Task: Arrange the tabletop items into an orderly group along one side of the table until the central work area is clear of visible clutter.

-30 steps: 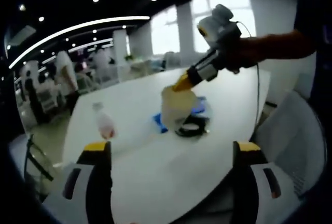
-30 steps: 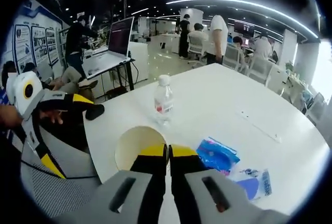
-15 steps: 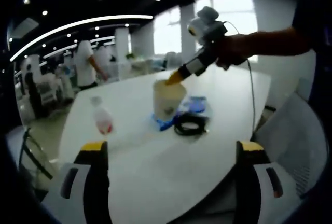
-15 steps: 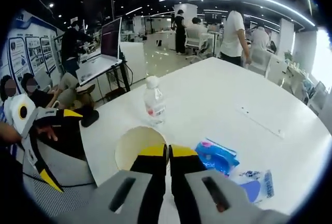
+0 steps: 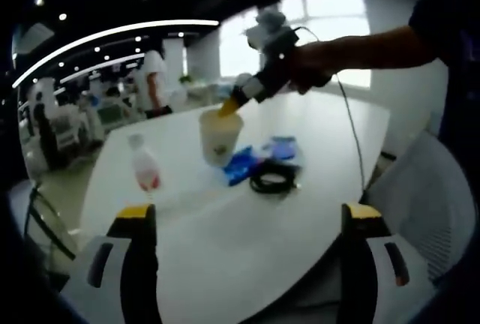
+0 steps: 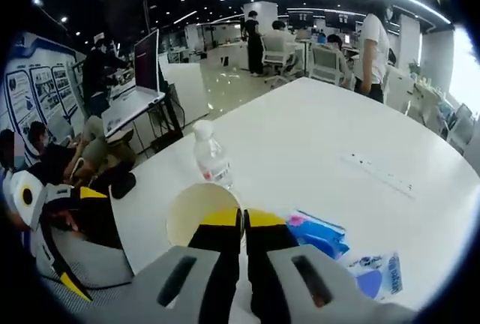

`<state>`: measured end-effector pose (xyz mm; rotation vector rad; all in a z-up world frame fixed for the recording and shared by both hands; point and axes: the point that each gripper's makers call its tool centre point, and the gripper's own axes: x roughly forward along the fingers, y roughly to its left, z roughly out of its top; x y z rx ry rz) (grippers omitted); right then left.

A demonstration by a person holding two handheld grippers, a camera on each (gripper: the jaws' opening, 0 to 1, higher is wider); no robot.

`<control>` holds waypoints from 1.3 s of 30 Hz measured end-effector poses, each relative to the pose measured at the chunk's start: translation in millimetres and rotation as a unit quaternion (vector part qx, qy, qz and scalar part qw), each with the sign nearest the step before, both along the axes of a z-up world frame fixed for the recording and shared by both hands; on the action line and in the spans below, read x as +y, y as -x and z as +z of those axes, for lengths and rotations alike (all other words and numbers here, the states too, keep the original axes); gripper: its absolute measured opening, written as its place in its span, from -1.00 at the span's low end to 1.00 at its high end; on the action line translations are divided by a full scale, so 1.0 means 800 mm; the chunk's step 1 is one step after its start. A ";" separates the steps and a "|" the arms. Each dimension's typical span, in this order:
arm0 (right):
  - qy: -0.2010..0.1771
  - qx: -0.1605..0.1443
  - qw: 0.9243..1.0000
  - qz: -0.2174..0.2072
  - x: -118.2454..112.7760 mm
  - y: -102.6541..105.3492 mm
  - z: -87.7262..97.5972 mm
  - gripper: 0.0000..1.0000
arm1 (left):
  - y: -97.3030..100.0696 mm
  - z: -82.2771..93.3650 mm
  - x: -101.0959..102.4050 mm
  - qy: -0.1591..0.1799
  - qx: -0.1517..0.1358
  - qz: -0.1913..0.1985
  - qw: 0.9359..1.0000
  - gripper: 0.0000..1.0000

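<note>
My right gripper [image 6: 244, 223] is shut on the rim of a cream paper cup [image 6: 191, 211]. In the left gripper view that cup [image 5: 219, 135] hangs tilted above the white table [image 5: 225, 256], pinched by the right gripper [image 5: 229, 106] in a person's hand. A clear water bottle with a red label [image 5: 144, 170] stands left of the cup; the same bottle [image 6: 211, 157] rises just beyond the cup's rim. My left gripper [image 5: 247, 223] is open and holds nothing, low over the table's near edge. It also sits at the far left of the right gripper view [image 6: 45, 211].
Blue packets [image 5: 241, 163] and a black cable coil [image 5: 274, 180] lie mid-table; the blue packets [image 6: 319, 234] sit right of my shut jaws. A white chair [image 5: 427, 196] stands beside the table. People and desks [image 6: 259, 35] fill the office behind.
The right gripper has carried the cup leftward across the left gripper view, off the blue packets and cable coil and closer to the bottle. The left gripper stays open.
</note>
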<state>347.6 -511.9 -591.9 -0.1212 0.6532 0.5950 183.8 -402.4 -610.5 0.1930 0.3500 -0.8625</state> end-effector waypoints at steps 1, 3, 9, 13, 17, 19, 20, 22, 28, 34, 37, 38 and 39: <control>-0.001 0.003 1.000 -0.001 0.002 -0.003 -0.002 -0.98 | 0.000 0.000 0.001 0.000 0.000 0.001 1.000 0.99; 0.000 0.008 1.000 -0.002 0.004 -0.007 -0.006 -0.98 | -0.001 0.000 0.001 0.001 0.000 0.003 1.000 0.99; -0.003 0.024 1.000 -0.011 0.008 -0.022 -0.020 -0.98 | -0.002 -0.002 0.002 -0.004 0.001 0.005 1.000 0.99; -0.013 0.038 0.999 -0.023 0.010 -0.035 -0.029 -0.98 | -0.002 -0.004 0.002 -0.005 0.002 0.003 1.000 0.99; -0.025 0.051 0.997 -0.043 0.009 -0.048 -0.039 -0.98 | -0.004 -0.006 0.004 -0.006 0.004 0.008 1.000 0.99; -0.029 0.052 0.997 -0.047 0.010 -0.055 -0.042 -0.98 | -0.005 -0.006 0.005 -0.005 0.007 0.011 1.000 0.99; -0.037 0.056 0.996 -0.053 0.011 -0.057 -0.043 -0.98 | -0.005 -0.007 0.006 -0.006 0.007 0.012 1.000 0.99; -0.051 0.066 0.994 -0.063 0.013 -0.062 -0.046 -0.98 | -0.006 -0.008 0.007 -0.009 0.006 0.014 1.000 0.99; -0.052 0.065 0.994 -0.074 0.013 -0.073 -0.051 -0.98 | -0.005 -0.011 0.007 -0.014 0.009 0.011 1.000 0.97; -0.055 0.082 0.991 -0.089 0.010 -0.076 -0.066 -0.98 | -0.004 -0.011 0.008 -0.015 0.012 0.010 1.000 0.93; -0.062 0.088 0.989 -0.099 0.009 -0.081 -0.072 -0.98 | -0.004 -0.012 0.008 -0.018 0.013 0.010 1.000 0.93; -0.064 0.091 0.989 -0.102 0.010 -0.082 -0.074 -0.98 | -0.004 -0.012 0.008 -0.018 0.013 0.009 1.000 0.94; -0.067 0.095 0.988 -0.106 0.010 -0.083 -0.076 -0.98 | -0.003 -0.013 0.008 -0.019 0.014 0.009 1.000 0.94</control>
